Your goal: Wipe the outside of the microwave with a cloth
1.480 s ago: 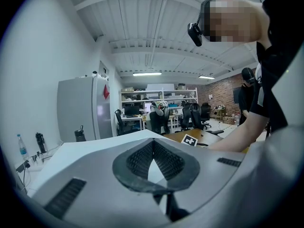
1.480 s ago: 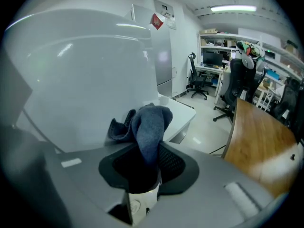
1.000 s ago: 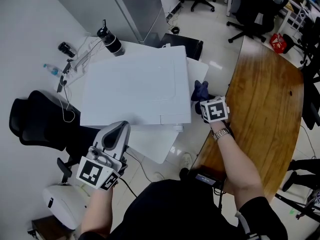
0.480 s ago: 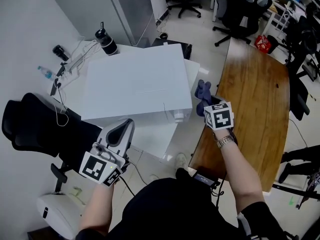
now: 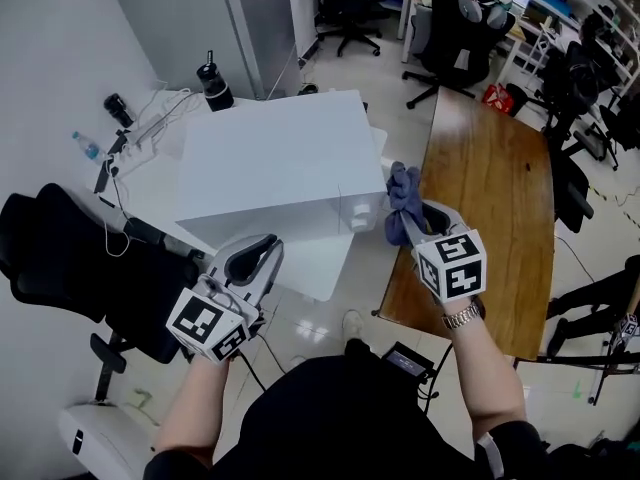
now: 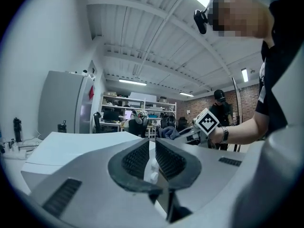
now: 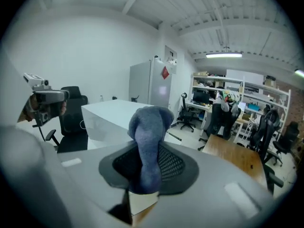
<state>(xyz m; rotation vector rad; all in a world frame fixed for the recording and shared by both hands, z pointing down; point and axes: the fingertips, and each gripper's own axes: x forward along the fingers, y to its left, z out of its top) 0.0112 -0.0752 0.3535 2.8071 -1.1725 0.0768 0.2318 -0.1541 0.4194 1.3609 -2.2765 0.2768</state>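
Lifting the cloth, the right claw is gripping it beside the microwave, ready for wiping. The left claw, empty, is just cracking open.

1. We see the microwave as a plain white box, standing upright on the white table with its flat top bare.
2. We see the cloth, blue-grey and bunched, pinched at its lower end in the right gripper. Its free end stands up just beside the microwave's near right corner; we cannot tell whether they touch.
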